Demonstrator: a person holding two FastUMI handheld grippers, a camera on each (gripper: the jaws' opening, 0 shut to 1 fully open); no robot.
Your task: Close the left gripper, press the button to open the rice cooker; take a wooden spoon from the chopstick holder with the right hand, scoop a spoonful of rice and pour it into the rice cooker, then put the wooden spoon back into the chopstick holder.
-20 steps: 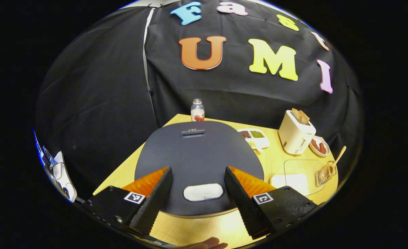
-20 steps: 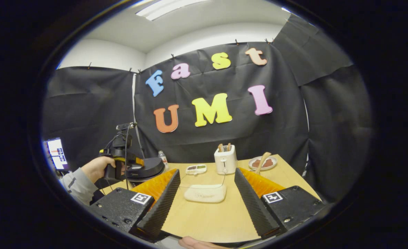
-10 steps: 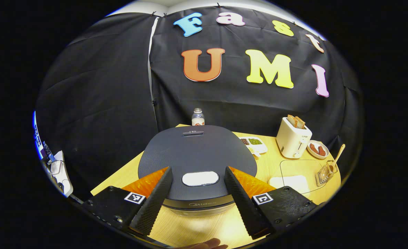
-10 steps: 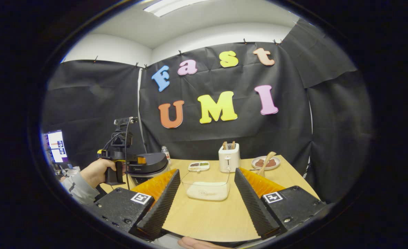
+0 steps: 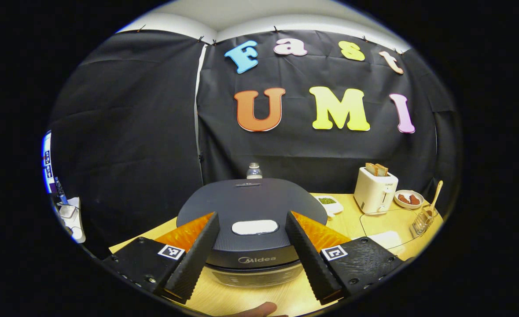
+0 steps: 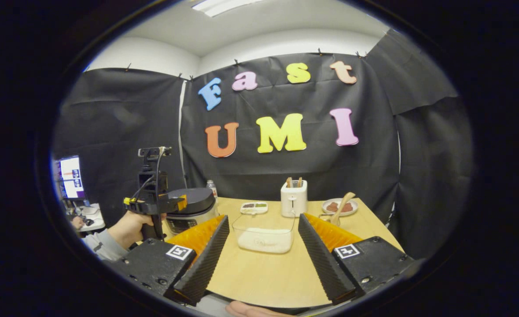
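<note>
Left gripper (image 5: 252,251): jaws spread wide, nothing between them. It hangs at the near edge of the dark grey round-lidded rice cooker (image 5: 250,207), lid down. The pale oval button (image 5: 255,227) sits on the lid's front, dead ahead and centred between your fingertips, its long axis running across the gap. That is the relation to mind: the button lies forward and slightly below the tips, so you must first bring the jaws together, then push down and forward on the oval. As they stand now, the spread fingers would straddle the button and land on bare lid.

Right gripper (image 6: 259,264): likewise open and empty, held low over the light wooden table (image 6: 263,277). Straight ahead between its fingers stands the clear rectangular container of white rice (image 6: 264,235). The wooden spoon (image 6: 343,206) leans in the wire chopstick holder (image 6: 327,217), ahead and to the right, handle tilted up and rightward, near the small plate (image 6: 339,206) and the white toaster (image 6: 293,198).

From the right gripper view, the left gripper (image 6: 156,203) shows just in front of the cooker (image 6: 191,204), gripped by a hand (image 6: 129,226). Left is clearly the nearer hand for the button; right for the spoon.

Judgement: the opening step is not yet done.
</note>
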